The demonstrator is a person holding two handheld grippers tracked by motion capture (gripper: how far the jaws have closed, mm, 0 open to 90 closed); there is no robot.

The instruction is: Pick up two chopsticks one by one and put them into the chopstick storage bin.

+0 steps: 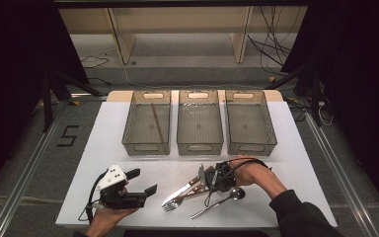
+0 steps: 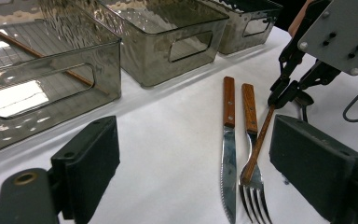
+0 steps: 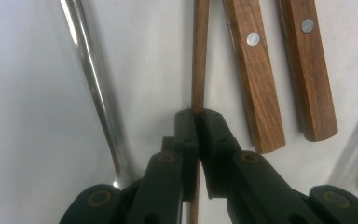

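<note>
- Near the front edge of the white table (image 1: pixel 128 148), right of centre: my right gripper (image 1: pixel 208 178) has its jaws pinched on a thin brown wooden chopstick (image 3: pixel 198 56), which lies slanted across the tines of the wood-handled steel fork (image 2: pixel 251 140).
- Beside it lie a wood-handled serrated knife (image 2: pixel 229 140) and, nearer the front edge, a long steel spoon (image 1: pixel 219 201).
- My left gripper (image 1: pixel 145 185) sits toward the front left corner, jaws spread, holding nothing.
- Step in hand, as I read it: grasp made, lift not yet done. A matching chopstick (image 1: pixel 157 121) lies in the left smoked clear plastic bin (image 1: pixel 147 143), so that's the likely target.
- Next move calls for a straight lift clear of the fork, then carry toward the back edge and over that bin's rim. Risk: stick pivots in the pinch.
- Middle bin (image 1: pixel 200 143) and right bin (image 1: pixel 250 143) look empty.
- Room: dark, grey floor, wooden shelf legs and loose cables behind the table.
</note>
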